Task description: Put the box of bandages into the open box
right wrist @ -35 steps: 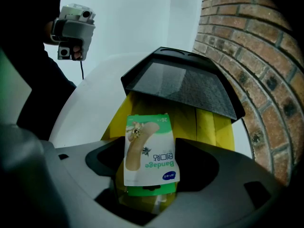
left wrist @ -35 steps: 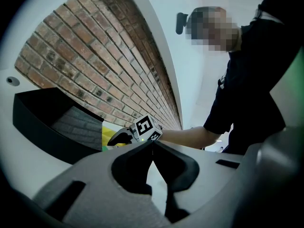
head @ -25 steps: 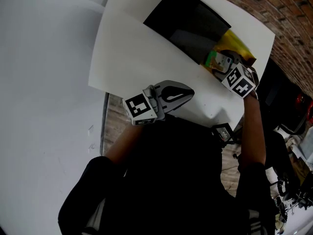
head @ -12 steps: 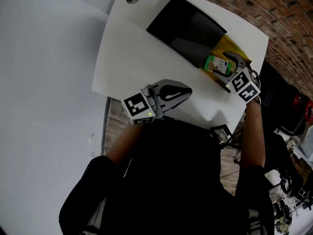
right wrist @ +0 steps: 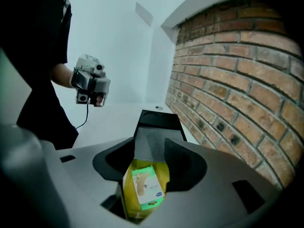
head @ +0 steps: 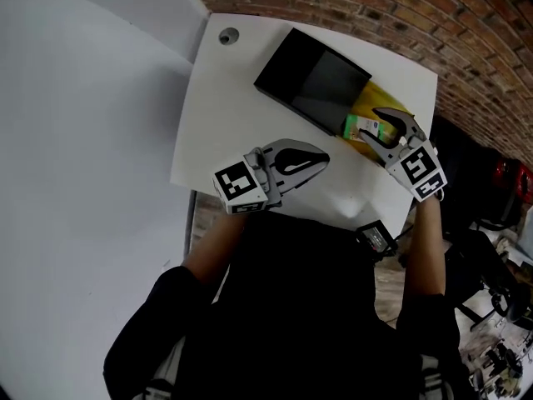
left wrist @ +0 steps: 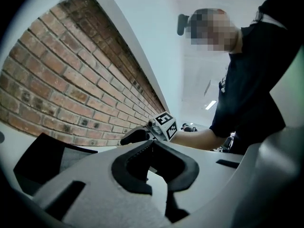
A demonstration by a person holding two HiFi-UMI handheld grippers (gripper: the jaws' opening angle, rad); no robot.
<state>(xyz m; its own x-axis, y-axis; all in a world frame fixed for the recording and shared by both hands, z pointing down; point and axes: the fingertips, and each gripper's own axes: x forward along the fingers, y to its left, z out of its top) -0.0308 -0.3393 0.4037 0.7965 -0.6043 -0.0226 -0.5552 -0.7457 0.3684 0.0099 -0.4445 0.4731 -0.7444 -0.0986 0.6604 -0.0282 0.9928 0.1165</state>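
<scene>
The green and white box of bandages (head: 360, 127) lies on a yellow bag (head: 376, 98) beside the black open box (head: 312, 82) on the white table (head: 233, 115). My right gripper (head: 376, 125) reaches over the bag. Its jaws are closing, with the bandage box (right wrist: 148, 187) between them, and I see no pad pressing on it. The open box (right wrist: 154, 127) stands straight ahead of this gripper, past the bag (right wrist: 161, 175). My left gripper (head: 327, 155) hovers near the table's front edge, shut and empty, with its tips meeting (left wrist: 152, 144).
A brick wall (head: 433, 23) runs along the table's far and right sides. A round cable hole (head: 227, 35) sits at the table's far left corner. A small dark device (head: 376, 238) lies below the table's front edge, by the person's body.
The right gripper's jaws have narrowed round the bandage box, and the gripper sits a little nearer to me. The left gripper has stayed in place. The head view has shifted.
</scene>
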